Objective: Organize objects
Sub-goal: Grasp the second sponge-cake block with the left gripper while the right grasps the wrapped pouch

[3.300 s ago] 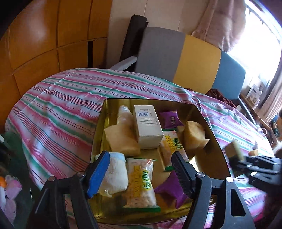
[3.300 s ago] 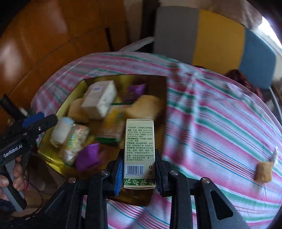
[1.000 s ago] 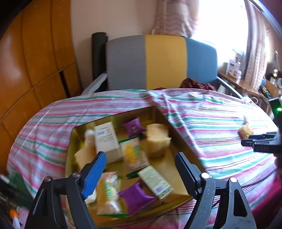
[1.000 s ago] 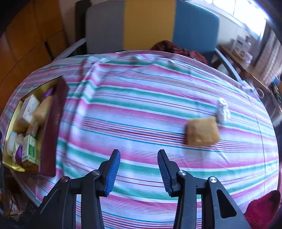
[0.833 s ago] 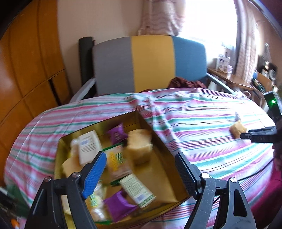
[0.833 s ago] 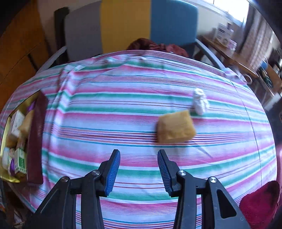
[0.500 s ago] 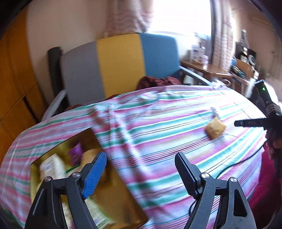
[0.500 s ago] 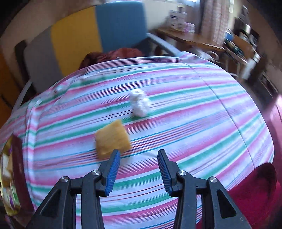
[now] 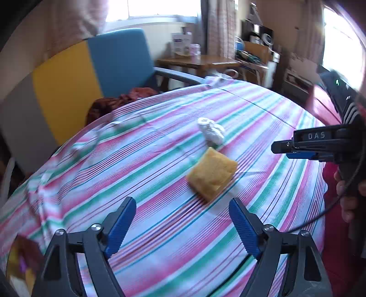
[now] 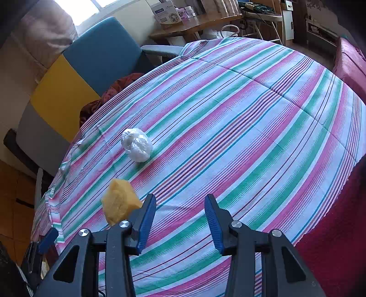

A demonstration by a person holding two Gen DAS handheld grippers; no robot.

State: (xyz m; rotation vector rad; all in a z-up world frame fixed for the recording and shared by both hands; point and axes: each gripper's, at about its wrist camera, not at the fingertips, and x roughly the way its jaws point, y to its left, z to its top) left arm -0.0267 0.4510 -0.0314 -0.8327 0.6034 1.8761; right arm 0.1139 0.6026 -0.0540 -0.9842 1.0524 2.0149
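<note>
Opening left gripper (image 9: 181, 225), right gripper (image 10: 180, 219) empty

A bright, lived-in room around a striped table

A cloth (image 10: 251, 118) in pink, green and white stripes covers the table. Behind it stands a chair (image 9: 75, 68) with grey, yellow and blue panels, a dark red garment (image 9: 128, 97) heaped on its seat. Daylight pours through a curtained window (image 9: 160, 8) above a wooden side table (image 9: 199, 60) crowded with small boxes.
</note>
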